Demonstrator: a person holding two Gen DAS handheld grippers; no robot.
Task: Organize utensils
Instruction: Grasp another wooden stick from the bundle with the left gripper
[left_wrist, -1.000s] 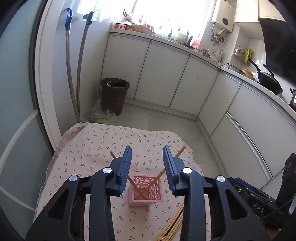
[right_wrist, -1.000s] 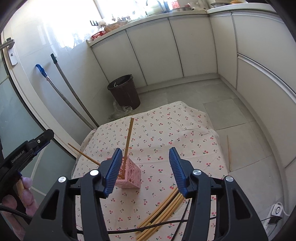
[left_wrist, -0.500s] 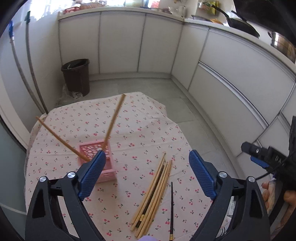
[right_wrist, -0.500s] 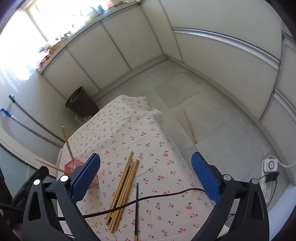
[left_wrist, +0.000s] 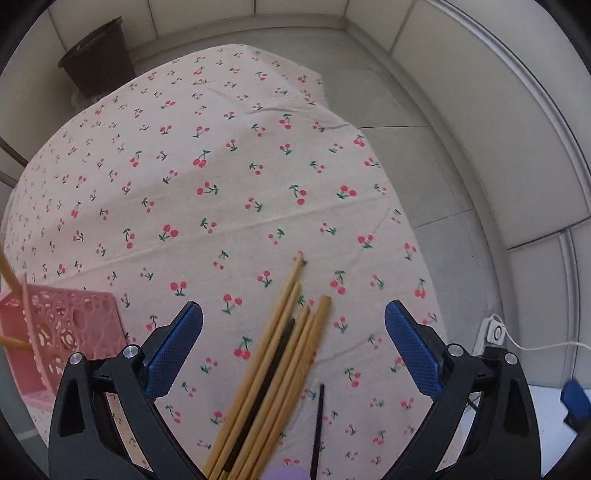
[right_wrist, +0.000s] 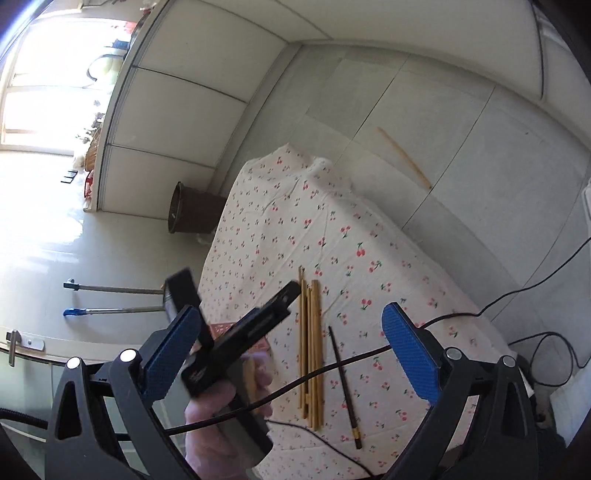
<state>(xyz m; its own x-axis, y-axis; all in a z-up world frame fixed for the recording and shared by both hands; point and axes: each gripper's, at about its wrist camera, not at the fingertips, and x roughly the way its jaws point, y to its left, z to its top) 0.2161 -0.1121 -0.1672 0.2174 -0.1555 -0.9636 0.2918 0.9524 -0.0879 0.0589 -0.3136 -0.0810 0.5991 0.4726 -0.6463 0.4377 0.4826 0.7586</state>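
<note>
A bundle of several wooden chopsticks (left_wrist: 273, 365) lies on the cherry-print tablecloth (left_wrist: 207, 177), with one dark chopstick (left_wrist: 317, 428) beside it. My left gripper (left_wrist: 293, 343) is open wide, hovering just above the bundle. A pink lattice holder (left_wrist: 55, 339) stands at the left with two chopsticks in it. In the right wrist view, my right gripper (right_wrist: 291, 339) is open and empty, held high. The left gripper's body (right_wrist: 236, 339) and the hand holding it show below it, over the bundle (right_wrist: 312, 350) and the dark chopstick (right_wrist: 343, 384).
A brown bin (right_wrist: 192, 210) stands on the floor beyond the table. One chopstick (right_wrist: 402, 157) lies on the floor tiles. White cabinets line the walls. Black cables (right_wrist: 480, 314) trail across the table's near edge. Two mop handles (right_wrist: 110, 299) lean at the wall.
My left gripper has swung from the pink holder to the right and down over the chopstick bundle, opening wide. My right gripper has opened wide, risen and rolled sideways.
</note>
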